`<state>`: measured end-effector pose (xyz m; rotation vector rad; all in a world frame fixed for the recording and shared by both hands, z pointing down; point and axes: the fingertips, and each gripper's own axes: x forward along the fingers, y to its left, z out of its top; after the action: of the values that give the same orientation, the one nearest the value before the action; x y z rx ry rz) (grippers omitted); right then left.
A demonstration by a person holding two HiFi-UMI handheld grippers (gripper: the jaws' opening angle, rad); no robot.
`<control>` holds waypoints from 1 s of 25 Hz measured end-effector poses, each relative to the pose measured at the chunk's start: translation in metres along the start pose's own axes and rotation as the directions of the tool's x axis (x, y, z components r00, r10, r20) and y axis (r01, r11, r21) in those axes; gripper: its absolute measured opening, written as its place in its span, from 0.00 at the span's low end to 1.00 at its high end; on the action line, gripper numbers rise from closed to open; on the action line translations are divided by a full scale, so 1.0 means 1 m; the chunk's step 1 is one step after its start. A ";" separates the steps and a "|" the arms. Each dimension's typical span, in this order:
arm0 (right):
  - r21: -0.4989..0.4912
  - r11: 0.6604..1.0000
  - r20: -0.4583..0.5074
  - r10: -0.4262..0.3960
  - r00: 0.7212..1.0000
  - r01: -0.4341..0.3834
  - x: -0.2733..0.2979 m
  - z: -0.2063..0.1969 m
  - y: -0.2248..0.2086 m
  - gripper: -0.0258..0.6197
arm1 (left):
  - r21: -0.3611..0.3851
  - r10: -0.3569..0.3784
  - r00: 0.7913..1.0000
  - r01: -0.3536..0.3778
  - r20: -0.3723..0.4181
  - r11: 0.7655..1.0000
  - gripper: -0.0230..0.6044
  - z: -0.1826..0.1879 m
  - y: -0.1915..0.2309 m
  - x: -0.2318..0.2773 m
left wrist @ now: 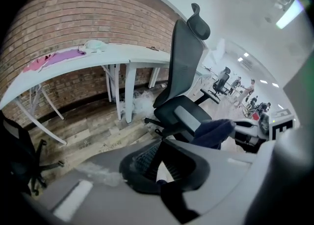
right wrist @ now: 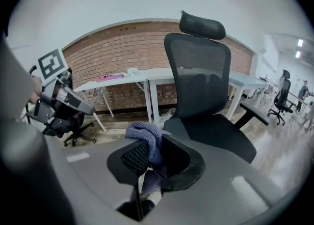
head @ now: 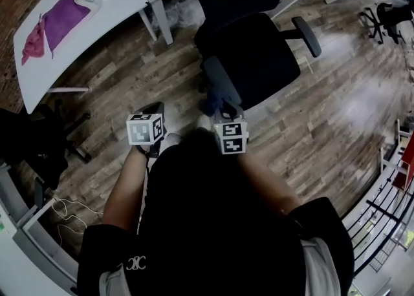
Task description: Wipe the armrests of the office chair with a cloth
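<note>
We judge that the wiping is only at its start. The right gripper (right wrist: 149, 156) has its fingers clamped on the blue cloth (right wrist: 143, 138), which is held near the front end of the near armrest (head: 220, 85) of the office chair (head: 259, 55). The left gripper (left wrist: 165, 164) has its fingers a little apart, with nothing between them. The far armrest (head: 308, 35) is well apart from both. We cannot tell whether the cloth touches the near armrest, because the grippers cover that place.
</note>
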<state>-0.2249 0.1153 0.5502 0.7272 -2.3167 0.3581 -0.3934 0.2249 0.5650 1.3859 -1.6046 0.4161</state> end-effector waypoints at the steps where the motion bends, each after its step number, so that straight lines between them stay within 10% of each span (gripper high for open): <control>1: 0.005 1.000 -0.013 0.015 1.000 -0.015 0.003 -0.004 0.003 0.13 | 0.007 0.002 1.000 -0.002 -0.005 1.000 0.05 0.004 -0.001 0.000; 8: 0.114 0.993 -0.004 0.018 1.000 -0.017 0.028 -0.005 0.033 0.13 | 0.084 -0.035 0.999 0.036 -0.024 0.996 0.05 0.028 0.014 0.000; 13: 0.204 0.962 -0.016 -0.183 0.983 0.182 0.055 -0.002 0.049 0.13 | 0.149 -0.114 0.987 0.131 -0.114 0.980 0.05 0.025 0.061 0.009; 19: 0.411 0.766 -0.107 -0.497 0.861 0.494 0.065 -0.007 0.054 0.14 | 0.261 -0.199 0.950 0.261 -0.241 0.929 0.05 0.029 0.126 0.015; 25: 0.549 0.573 -0.174 -0.634 0.754 0.609 0.075 -0.027 0.059 0.14 | 0.250 -0.209 0.937 0.281 -0.280 0.927 0.05 0.032 0.171 0.014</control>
<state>-0.2919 0.1443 0.6178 1.8108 -1.7912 0.7255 -0.5598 0.2444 0.6140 1.6588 -1.1787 0.6623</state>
